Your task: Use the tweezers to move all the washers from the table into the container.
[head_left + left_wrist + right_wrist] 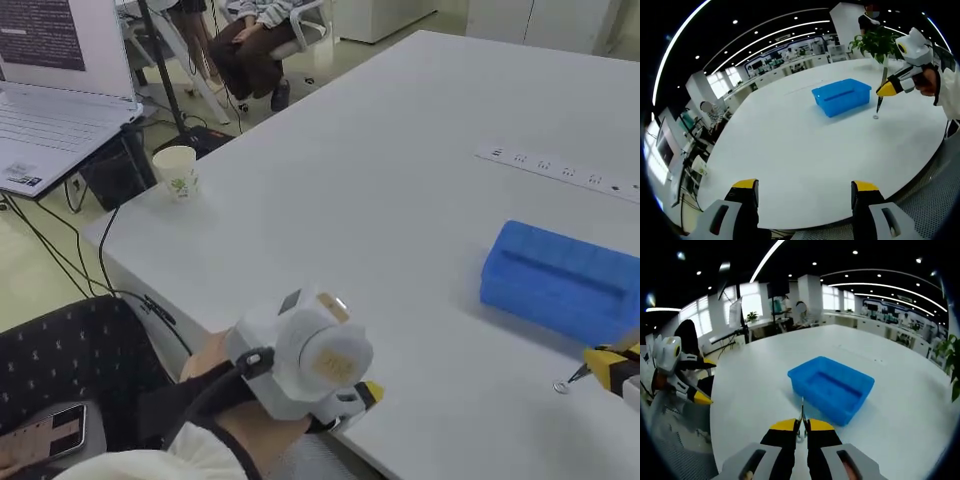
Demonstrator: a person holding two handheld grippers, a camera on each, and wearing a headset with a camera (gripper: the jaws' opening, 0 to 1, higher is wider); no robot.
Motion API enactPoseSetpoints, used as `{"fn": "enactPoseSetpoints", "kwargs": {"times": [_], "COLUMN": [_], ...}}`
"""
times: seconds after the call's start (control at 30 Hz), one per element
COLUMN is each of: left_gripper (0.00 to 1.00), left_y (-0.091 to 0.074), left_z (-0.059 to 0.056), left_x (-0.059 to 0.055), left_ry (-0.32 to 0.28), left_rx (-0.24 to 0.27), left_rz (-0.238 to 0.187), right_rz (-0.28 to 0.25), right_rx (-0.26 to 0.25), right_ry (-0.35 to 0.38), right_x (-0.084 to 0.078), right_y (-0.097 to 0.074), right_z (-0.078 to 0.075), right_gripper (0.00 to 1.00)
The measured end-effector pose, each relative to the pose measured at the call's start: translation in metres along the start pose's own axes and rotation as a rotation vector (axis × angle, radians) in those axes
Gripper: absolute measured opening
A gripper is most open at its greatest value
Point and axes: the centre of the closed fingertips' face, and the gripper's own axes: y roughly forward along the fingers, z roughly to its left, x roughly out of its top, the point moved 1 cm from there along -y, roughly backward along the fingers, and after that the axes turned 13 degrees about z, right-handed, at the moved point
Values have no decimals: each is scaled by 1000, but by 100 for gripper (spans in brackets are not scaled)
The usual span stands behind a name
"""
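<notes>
A blue container point(565, 280) stands at the right of the white table point(400, 200). Just in front of it lies a small washer point(561, 387). My right gripper point(602, 363) is shut on thin tweezers point(577, 376), whose tips point down right beside the washer. In the right gripper view the tweezers point(802, 412) stick out between the closed jaws of the right gripper point(801, 426), towards the container point(832, 387). My left gripper point(805, 187) is open and holds nothing, at the near table edge. From there the container point(841, 96), washer point(875, 117) and right gripper point(887, 90) lie far ahead.
A paper cup point(178, 172) stands near the table's left corner. A power strip point(560, 170) lies behind the container. A laptop point(50, 110) sits on a stand to the left with cables below, and a seated person point(250, 40) is behind it.
</notes>
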Motion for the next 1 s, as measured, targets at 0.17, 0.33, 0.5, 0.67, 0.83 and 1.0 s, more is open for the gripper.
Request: {"fn": "enactPoseSetpoints", "kwargs": {"times": [0.17,0.33,0.5,0.67,0.83,1.0], "left_gripper": [77,76,76,76,76,76], "left_y": [0,0,0,0,0,0], "left_z": [0,0,0,1,1,1], "left_x": [0,-1,-1,-2,-3,-3], "left_ry": [1,1,2,4,5,3], "left_rx": [0,0,1,2,3,3], "left_rz": [2,2,4,6,9,9], "right_rz": [12,20,24,21,11,6], "right_rx": [-4,-6,-11,-19,-23,-44], "right_ry": [0,-5,-18,-28,-35,-63], "right_x": [-2,-5,-8,-8,-8,-9], "right_y": [5,8,10,11,13,14], "right_z": [-1,0,3,2,1,2], "right_gripper": [4,4,4,4,3,2]}}
